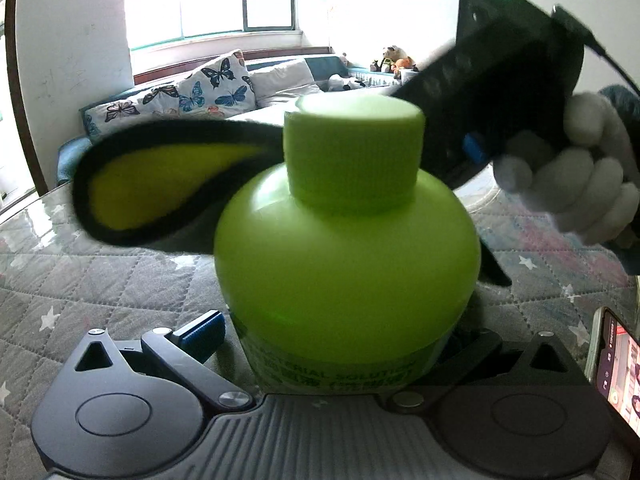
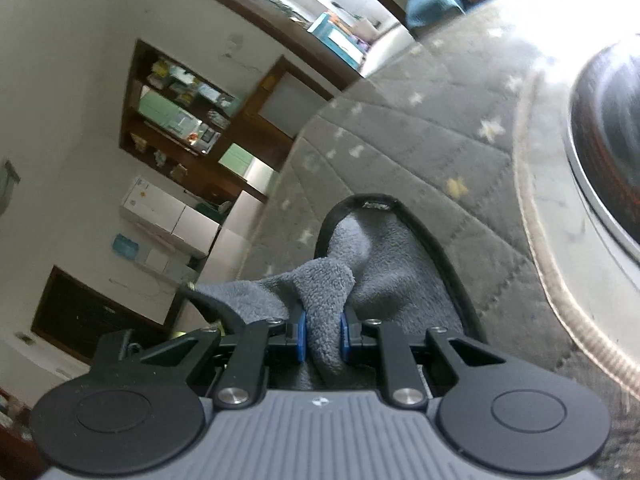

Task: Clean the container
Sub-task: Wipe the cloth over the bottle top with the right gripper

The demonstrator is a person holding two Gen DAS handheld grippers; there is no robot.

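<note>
A lime-green plastic bottle point(image 1: 348, 248) with a ribbed green cap point(image 1: 354, 152) fills the left wrist view. My left gripper point(image 1: 344, 344) is shut on the bottle's body and holds it above the table. My right gripper point(image 2: 322, 336) is shut on a cleaning cloth point(image 2: 360, 264), grey on one side with a black edge. In the left wrist view the cloth point(image 1: 160, 184) shows its yellow side and hangs behind the bottle's left shoulder. The right gripper's body point(image 1: 500, 92), held by a white-gloved hand point(image 1: 580, 184), sits behind the cap at upper right.
The table carries a grey quilted cover with stars point(image 1: 100, 280). A phone point(image 1: 616, 372) lies at the right edge. A round metal pot rim point(image 2: 600, 148) shows at the right of the right wrist view. A sofa with butterfly cushions point(image 1: 192, 92) stands behind.
</note>
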